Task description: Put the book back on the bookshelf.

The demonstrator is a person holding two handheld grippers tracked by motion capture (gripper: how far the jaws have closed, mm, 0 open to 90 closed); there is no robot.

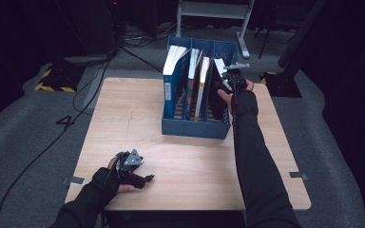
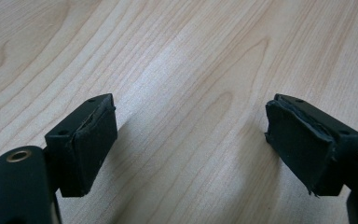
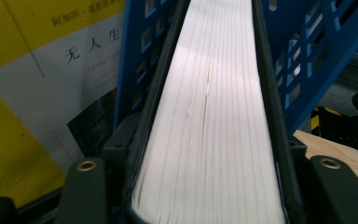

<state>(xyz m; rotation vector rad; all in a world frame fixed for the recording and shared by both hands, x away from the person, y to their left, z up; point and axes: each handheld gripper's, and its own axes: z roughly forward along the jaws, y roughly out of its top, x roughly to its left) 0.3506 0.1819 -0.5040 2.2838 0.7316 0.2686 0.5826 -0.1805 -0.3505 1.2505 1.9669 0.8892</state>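
A blue three-slot file rack stands on the far half of the wooden table. In its rightmost slot leans a black-covered book. My right gripper is at the top of that slot, shut on the book. In the right gripper view the book's white page edge runs between my right gripper's jaws, with the rack's blue walls on both sides. My left gripper rests near the table's front left. Its jaws stand open over bare wood, and nothing lies inside my left gripper.
The other slots hold a thick blue-spined book and two thinner books. A yellow cover with printed characters sits left of the held book. Cables trail over the grey floor, and a yellow-black striped base stands at the far left.
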